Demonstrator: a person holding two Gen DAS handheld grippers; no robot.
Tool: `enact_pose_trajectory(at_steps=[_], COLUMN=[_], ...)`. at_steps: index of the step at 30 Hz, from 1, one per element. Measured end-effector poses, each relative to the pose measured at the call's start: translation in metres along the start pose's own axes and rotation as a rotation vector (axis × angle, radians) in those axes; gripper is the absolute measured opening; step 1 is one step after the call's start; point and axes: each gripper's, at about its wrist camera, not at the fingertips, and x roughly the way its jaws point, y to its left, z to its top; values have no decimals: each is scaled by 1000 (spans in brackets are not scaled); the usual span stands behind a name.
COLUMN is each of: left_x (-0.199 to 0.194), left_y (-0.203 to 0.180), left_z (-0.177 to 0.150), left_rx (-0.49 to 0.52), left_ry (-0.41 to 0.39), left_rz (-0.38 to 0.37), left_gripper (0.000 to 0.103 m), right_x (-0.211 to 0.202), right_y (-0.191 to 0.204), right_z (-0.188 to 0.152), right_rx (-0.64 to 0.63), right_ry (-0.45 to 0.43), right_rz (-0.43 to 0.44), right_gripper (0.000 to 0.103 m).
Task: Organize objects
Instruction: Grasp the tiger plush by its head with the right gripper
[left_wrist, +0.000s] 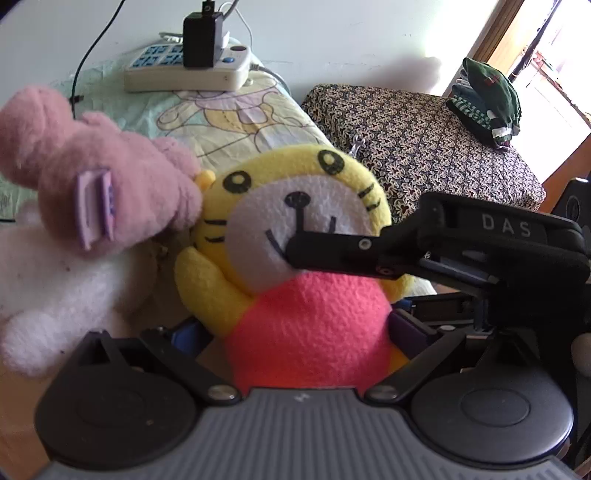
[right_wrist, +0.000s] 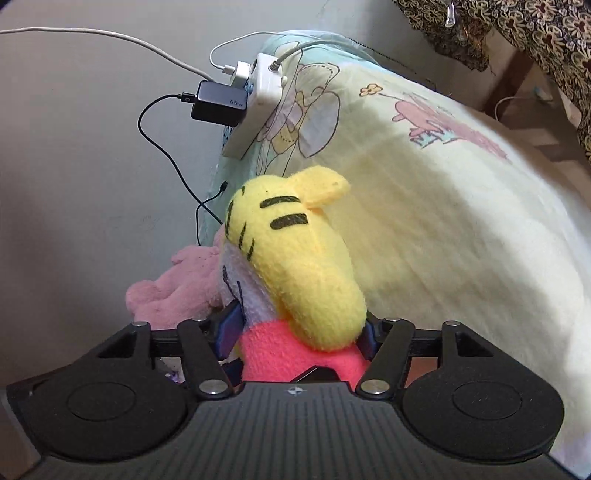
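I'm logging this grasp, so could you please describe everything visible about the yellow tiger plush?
The yellow tiger plush is fleece: yellow head with black stripes, white muzzle, drawn smile, coral-pink body. It sits upright, facing the left wrist camera. The left gripper clamps its body; the right gripper grips near its neck. The pink plush presses against its head.

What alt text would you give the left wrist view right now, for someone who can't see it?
A yellow tiger plush in a pink shirt sits squeezed between the left gripper fingers, with the right gripper reaching in against its face. A pink and white plush leans beside it, before a power strip.
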Motion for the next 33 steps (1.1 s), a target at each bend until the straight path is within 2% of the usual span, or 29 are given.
enact_pose_trajectory(at_steps=[4,10,22,33], left_x=[-7,-21,-59,-93], left_y=[-5,-16,-35,-17], left_z=[-4,-19,-58,-100], left_rx=[9,19,78,56], left_ry=[-3,7,-8,-17], left_rz=[-10,-56,-94,-70], left_gripper=[97,97,97,97], right_x=[-11,-33,-67,-56], right_y=[5,7,17,35], right_z=[-5,-24,-69,-113], right_rx=[-6,-13,-17,-48], right_ry=[4,-2,-29,20], right_rz=[1,-19,-45,-50], right_gripper=[58,58,58,58])
